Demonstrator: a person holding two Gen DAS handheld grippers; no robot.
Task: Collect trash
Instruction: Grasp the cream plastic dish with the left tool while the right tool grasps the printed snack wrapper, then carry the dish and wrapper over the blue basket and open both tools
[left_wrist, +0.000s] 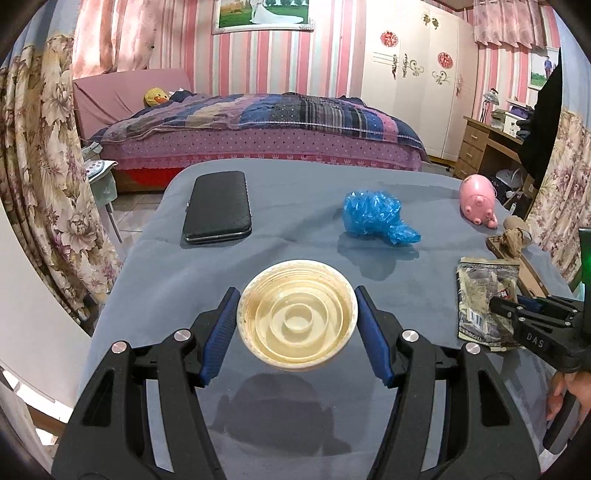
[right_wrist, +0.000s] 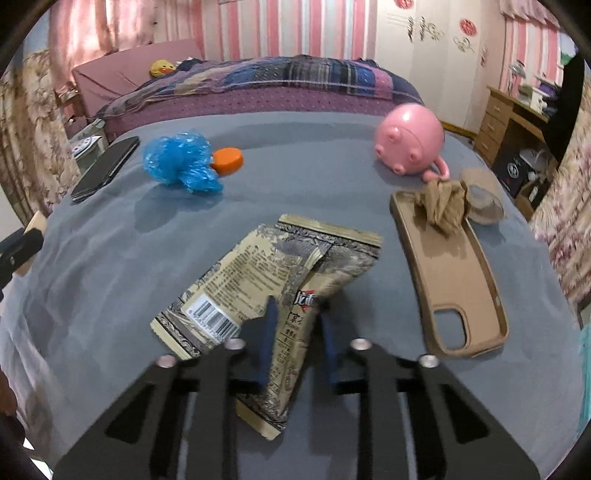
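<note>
On a grey-blue cloth-covered table (left_wrist: 295, 206) in a pink-striped bedroom, the left gripper (left_wrist: 297, 325) spans a cream ribbed lid (left_wrist: 297, 319), its blue pads just beside the rim at 3 and 9 o'clock; actual contact I cannot tell. The right gripper (right_wrist: 297, 332) is nearly closed, pinching a crumpled snack wrapper (right_wrist: 258, 273). From the right wrist, blue crumpled plastic (right_wrist: 181, 162) lies at 11 o'clock touching an orange cap (right_wrist: 228, 160), a pink pig toy (right_wrist: 410, 142) at 1 o'clock, a tan phone case (right_wrist: 454, 280) at 2 o'clock. A quilted bed (left_wrist: 258, 122) stands beyond.
</note>
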